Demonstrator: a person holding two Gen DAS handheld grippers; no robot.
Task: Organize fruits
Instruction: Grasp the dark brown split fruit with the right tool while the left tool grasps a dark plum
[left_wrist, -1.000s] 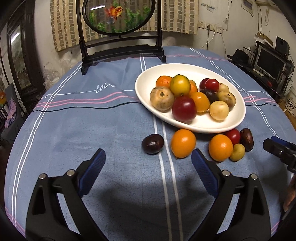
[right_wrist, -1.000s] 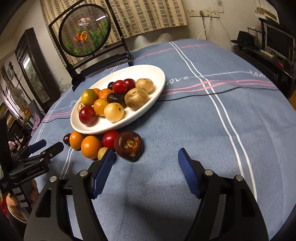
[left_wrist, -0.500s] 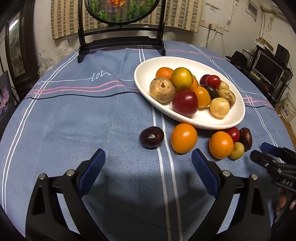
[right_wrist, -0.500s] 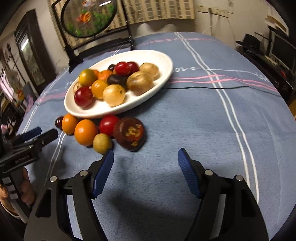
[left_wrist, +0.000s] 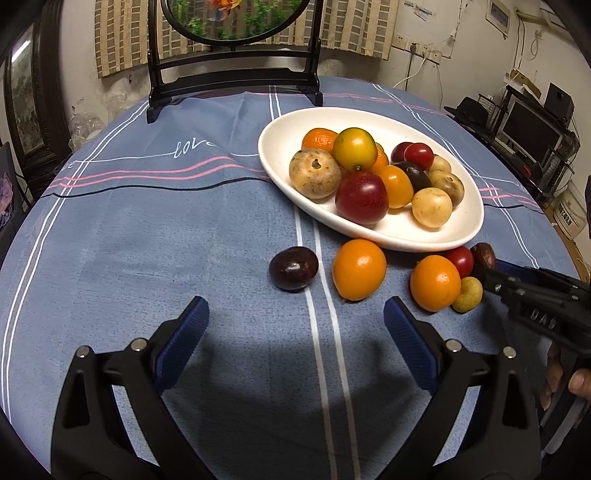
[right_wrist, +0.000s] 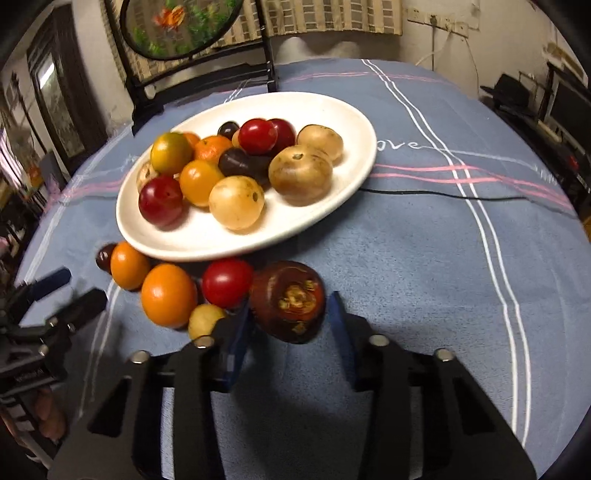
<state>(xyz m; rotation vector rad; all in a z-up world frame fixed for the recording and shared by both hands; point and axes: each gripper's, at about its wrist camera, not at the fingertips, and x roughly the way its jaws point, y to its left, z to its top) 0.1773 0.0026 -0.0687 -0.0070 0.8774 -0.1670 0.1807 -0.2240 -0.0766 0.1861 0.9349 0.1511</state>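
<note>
The dark red-brown fruit (right_wrist: 290, 301), scarred on its upturned face, lies on the blue cloth (right_wrist: 424, 266) just in front of the white plate (right_wrist: 332, 110), at the right end of the loose row. It now sits between the blue pads of the right gripper (right_wrist: 291, 325).

Change: half a second ago those jaws stood wide and short of the fruit. They have just been closing and the gripper has come forward, so the fruit is bracketed. The left pad appears to touch its side; a thin gap may remain at the right pad. A firm clench cannot be confirmed, and the fruit rests on the cloth, not lifted.

Meaning for the task: the pick of this fruit is under way, and judging by the heaped plate, that is where it goes next.

Neighbours: a red fruit (right_wrist: 227, 282) touches it on the left; a small yellow-green fruit (right_wrist: 205, 319) lies just beside the left pad and could be nudged.

Further out, two oranges (left_wrist: 359, 268) and a dark plum (left_wrist: 293, 268) wait on the cloth. The left gripper (left_wrist: 293, 325) hangs released over bare cloth near the plum, grasping nothing.
</note>
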